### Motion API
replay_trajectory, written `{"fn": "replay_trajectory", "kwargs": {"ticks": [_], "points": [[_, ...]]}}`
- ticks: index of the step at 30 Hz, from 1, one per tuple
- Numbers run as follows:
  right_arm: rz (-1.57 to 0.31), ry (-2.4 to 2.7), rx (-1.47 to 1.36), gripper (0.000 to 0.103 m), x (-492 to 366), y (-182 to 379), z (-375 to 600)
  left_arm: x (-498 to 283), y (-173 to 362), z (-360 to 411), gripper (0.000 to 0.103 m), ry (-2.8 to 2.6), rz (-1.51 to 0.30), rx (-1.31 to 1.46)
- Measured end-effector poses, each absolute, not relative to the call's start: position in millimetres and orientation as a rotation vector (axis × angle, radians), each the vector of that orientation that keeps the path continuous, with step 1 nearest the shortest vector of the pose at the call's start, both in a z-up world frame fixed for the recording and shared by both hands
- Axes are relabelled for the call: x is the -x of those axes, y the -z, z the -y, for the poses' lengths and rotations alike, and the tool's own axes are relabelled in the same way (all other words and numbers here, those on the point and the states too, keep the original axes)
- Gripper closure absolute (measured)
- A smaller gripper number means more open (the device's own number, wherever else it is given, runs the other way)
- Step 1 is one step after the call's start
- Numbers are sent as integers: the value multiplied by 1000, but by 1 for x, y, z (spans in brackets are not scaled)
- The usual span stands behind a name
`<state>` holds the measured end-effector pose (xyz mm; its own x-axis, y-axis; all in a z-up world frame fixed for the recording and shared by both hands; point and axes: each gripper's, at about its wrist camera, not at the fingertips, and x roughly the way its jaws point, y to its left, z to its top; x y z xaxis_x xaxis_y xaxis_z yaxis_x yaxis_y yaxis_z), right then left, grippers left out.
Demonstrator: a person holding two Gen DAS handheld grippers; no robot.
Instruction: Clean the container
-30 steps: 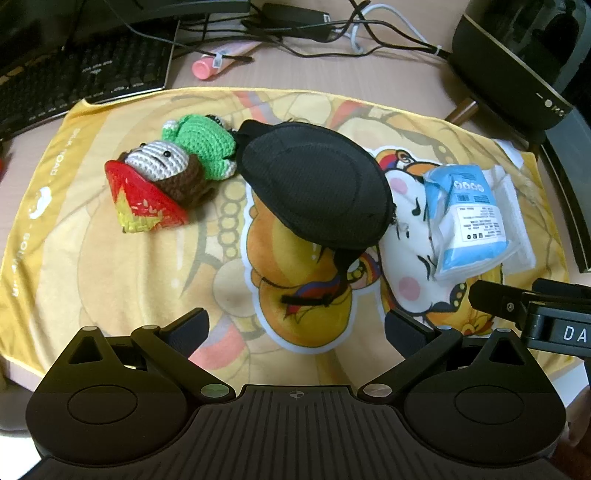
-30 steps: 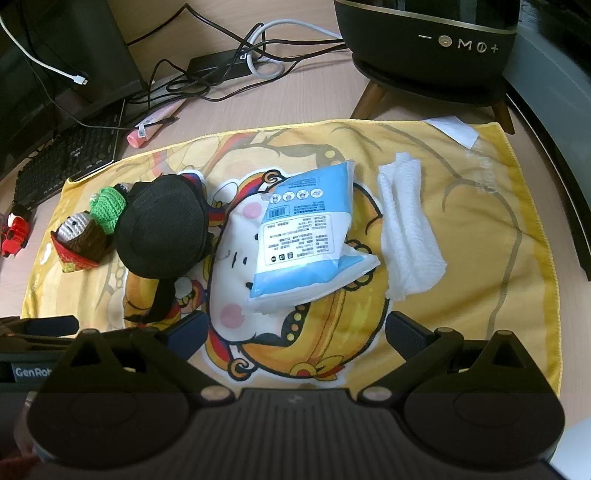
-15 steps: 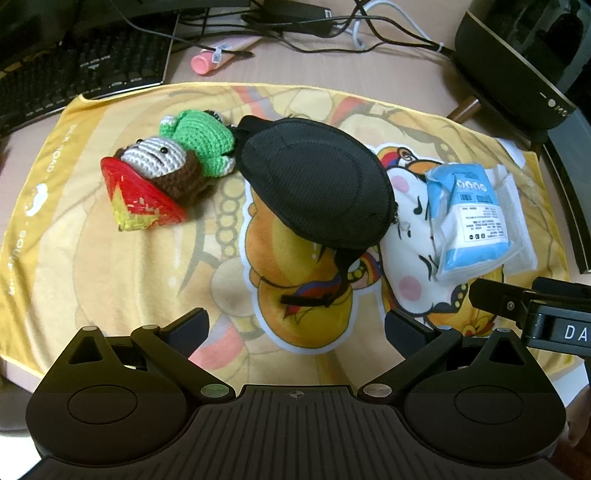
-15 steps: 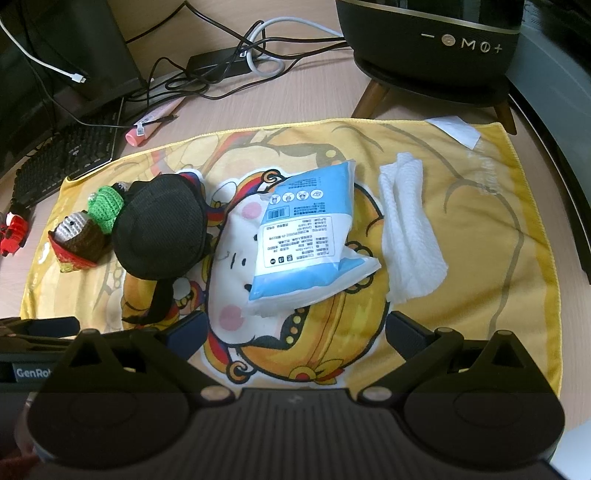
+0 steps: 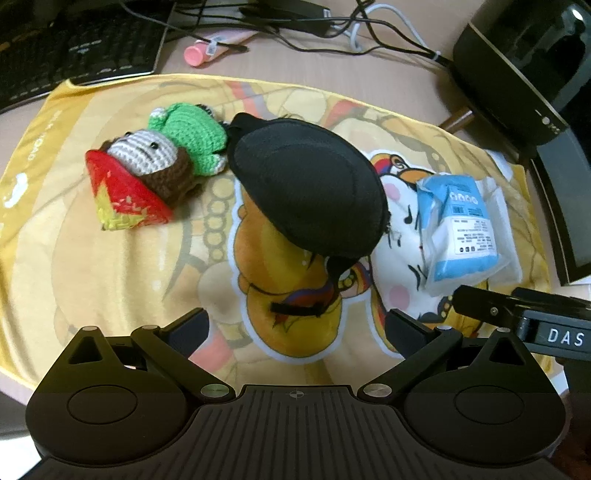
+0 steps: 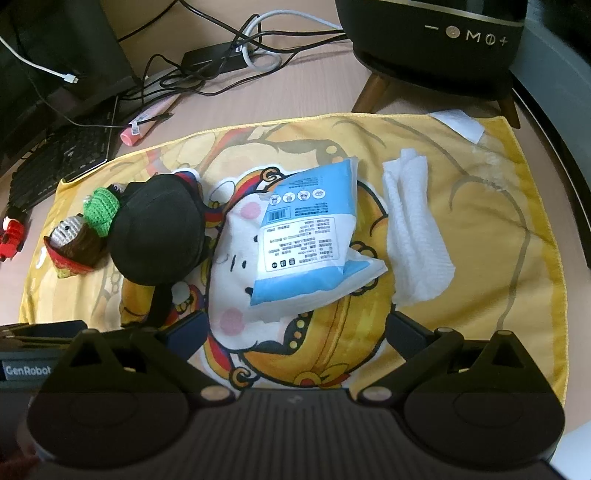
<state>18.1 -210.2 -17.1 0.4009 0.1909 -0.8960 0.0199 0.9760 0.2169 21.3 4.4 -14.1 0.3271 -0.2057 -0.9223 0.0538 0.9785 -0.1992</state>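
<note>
A black oval zip case with a wrist strap lies shut on a yellow printed cloth; it also shows in the right wrist view. A blue and white wipes pack lies right of it, also in the left wrist view. A folded white tissue lies right of the pack. My left gripper is open and empty, short of the case. My right gripper is open and empty, short of the pack.
Crocheted toys lie left of the case. A keyboard, a pink tube and cables lie behind the cloth. A black appliance on wooden legs stands at the back right.
The left gripper has moved slightly forward and left, towards the case. The right gripper has barely moved. Nothing was grasped.
</note>
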Motion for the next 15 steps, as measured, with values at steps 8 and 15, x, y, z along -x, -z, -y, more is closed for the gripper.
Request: {"fn": "replay_trajectory", "kwargs": {"ticks": [8, 15], "points": [[-1138, -131, -268, 0, -24, 18, 221, -30, 18, -2, 0, 175, -1240, 145], [-758, -142, -121, 0, -21, -27, 240, -40, -13, -7, 0, 147, -1003, 120]]}}
